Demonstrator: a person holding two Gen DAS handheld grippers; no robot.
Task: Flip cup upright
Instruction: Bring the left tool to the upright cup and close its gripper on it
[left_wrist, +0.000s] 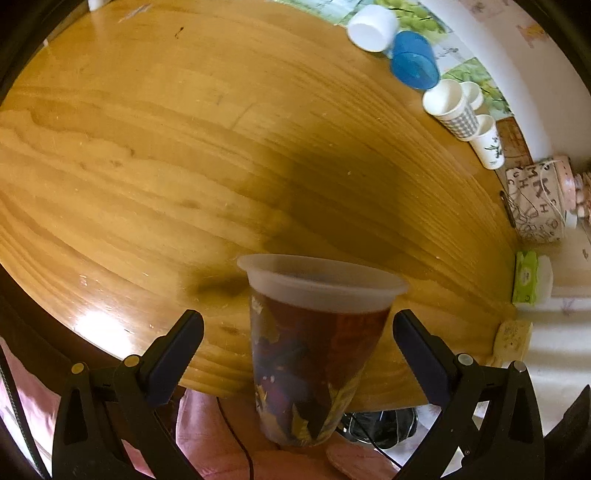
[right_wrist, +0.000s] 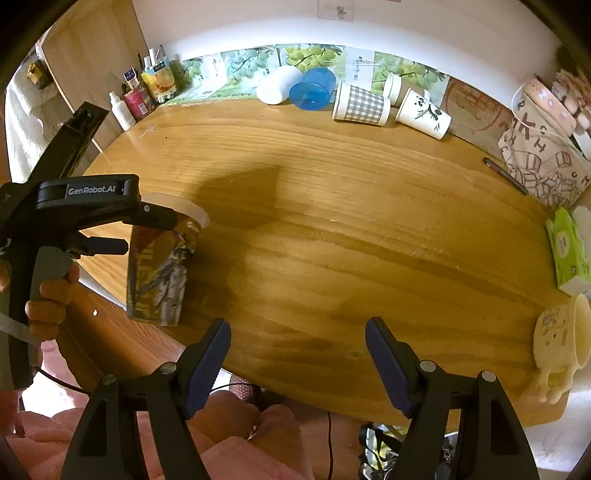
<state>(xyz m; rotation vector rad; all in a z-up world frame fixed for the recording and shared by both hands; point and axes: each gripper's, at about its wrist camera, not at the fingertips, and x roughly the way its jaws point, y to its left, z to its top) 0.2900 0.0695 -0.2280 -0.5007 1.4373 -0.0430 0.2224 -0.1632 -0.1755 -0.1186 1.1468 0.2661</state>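
Observation:
A printed plastic cup (left_wrist: 306, 354) with a frosted rim stands upright, mouth up, at the near edge of the wooden table (left_wrist: 184, 155). My left gripper (left_wrist: 297, 341) is open, with its fingers on either side of the cup and clear gaps to it. In the right wrist view the same cup (right_wrist: 162, 262) stands at the left, between the fingers of the left gripper (right_wrist: 136, 230). My right gripper (right_wrist: 297, 354) is open and empty above the table's near edge.
Several cups lie on their sides along the back wall: a white one (right_wrist: 279, 85), a blue one (right_wrist: 313, 89), a checked one (right_wrist: 360, 103), a panda one (right_wrist: 423, 112). A cream mug (right_wrist: 561, 336), a green tissue pack (right_wrist: 567, 249) and a printed bag (right_wrist: 543, 162) sit at the right. Bottles (right_wrist: 147, 88) stand back left.

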